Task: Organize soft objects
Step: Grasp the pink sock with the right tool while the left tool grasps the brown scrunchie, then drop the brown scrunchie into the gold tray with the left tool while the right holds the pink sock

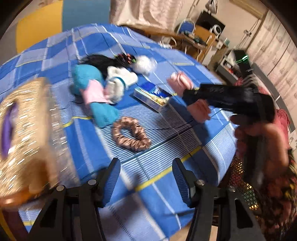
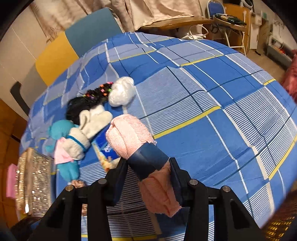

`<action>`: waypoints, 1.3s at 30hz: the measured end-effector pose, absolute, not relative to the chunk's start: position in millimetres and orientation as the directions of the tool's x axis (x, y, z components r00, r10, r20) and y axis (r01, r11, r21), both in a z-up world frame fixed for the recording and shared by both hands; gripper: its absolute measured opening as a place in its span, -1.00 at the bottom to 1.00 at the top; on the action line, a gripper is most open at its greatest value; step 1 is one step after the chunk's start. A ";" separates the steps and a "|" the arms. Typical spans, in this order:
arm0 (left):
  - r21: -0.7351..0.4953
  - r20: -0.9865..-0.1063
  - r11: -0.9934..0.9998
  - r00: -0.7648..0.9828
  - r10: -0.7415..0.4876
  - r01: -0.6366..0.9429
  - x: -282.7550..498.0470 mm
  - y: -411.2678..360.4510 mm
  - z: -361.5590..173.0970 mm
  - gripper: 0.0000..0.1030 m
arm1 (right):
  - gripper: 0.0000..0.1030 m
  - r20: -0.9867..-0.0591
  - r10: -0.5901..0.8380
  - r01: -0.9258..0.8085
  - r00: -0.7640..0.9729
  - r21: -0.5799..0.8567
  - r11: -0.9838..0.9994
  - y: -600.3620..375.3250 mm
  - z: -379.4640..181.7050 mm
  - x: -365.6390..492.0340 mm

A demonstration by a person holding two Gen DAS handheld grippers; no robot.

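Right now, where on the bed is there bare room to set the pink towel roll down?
Bare checked bedspread lies right of the white fluff and beyond the held pink towel roll. The cluster around the teal plush and tissue pack is crowded.

Setting: a home bedroom. Bed under a blue plaid sheet; beige curtains behind it; wooden desk with a blue folding chair; pale wardrobe doors along the wall.

Beige curtains behind a wooden desk.
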State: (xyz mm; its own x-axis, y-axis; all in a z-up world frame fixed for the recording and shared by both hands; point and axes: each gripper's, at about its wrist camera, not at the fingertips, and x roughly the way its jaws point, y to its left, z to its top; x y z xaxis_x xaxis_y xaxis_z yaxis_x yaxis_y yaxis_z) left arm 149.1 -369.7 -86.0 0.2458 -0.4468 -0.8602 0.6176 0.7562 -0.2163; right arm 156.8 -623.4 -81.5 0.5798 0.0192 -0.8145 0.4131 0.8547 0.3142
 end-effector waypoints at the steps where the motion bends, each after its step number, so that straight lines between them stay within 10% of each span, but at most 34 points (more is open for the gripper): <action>1: -0.205 -0.866 0.759 0.246 -0.435 0.618 153.0 -377.0 -91.6 0.15 | -0.12 -0.809 0.016 0.406 0.588 0.313 0.859 -621.1 -77.6 154.1; 12: -0.126 -0.898 0.832 0.293 -0.327 0.541 190.8 -407.8 -133.3 0.12 | -0.12 -0.791 0.073 0.397 0.607 0.382 0.834 -627.2 -77.0 155.5; 21: -0.116 -0.845 0.799 0.363 -0.392 0.590 176.5 -403.0 -133.1 -0.60 | -0.12 -0.798 0.099 0.385 0.595 0.391 0.836 -622.1 -81.1 157.5; 39: -0.257 -0.751 0.686 0.307 -0.585 0.680 114.2 -342.0 -67.7 -0.62 | -0.07 -0.875 -0.007 0.358 0.484 0.191 0.914 -605.3 -98.4 167.7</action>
State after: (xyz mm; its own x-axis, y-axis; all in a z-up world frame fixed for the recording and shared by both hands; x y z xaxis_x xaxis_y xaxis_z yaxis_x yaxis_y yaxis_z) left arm 114.2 -342.0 -67.7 0.3065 -0.5848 -0.7511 0.6804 0.6864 -0.2567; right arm 167.7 -605.3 -98.4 0.4835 -0.0069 -0.8753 0.3582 0.9140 0.1907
